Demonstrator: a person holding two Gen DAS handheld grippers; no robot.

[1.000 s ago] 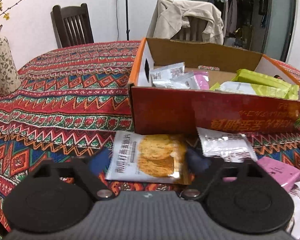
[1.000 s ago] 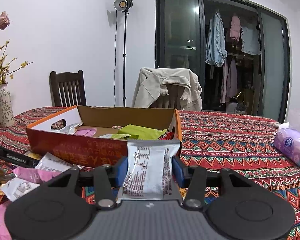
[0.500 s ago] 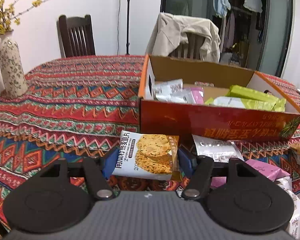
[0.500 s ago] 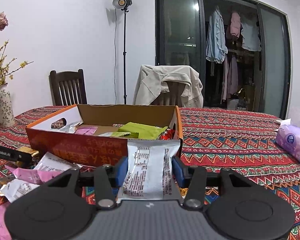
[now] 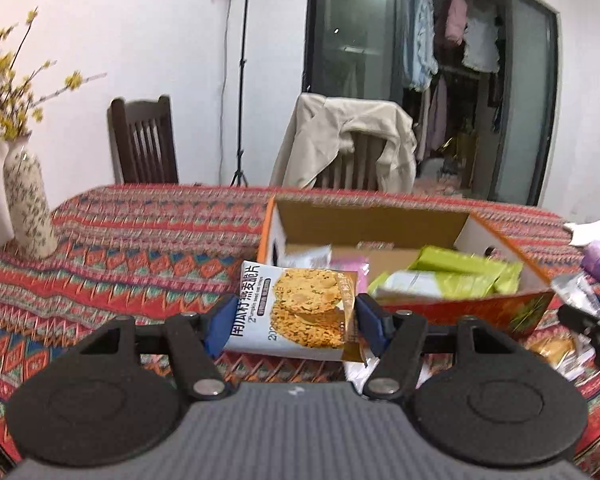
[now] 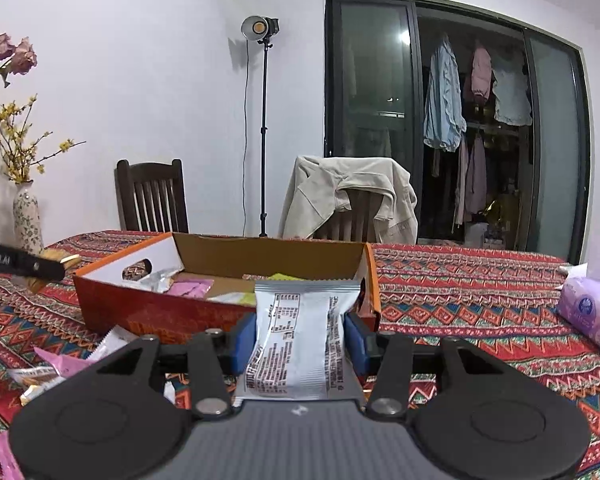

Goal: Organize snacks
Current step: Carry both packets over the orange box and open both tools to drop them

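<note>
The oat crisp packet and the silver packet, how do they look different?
The oat crisp packet shows pictures of golden crisps; the silver packet shows only printed text. The oat crisp packet lies sideways in the left hand-held gripper; the silver packet stands upright in the right hand-held gripper. Both are gripped before the box.

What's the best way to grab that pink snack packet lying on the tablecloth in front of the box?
Grip the pink packet across its short width, coming down from above: it lies flat on the tablecloth, with white wrappers crowding its edge, so a sideways approach looks blocked.
</note>
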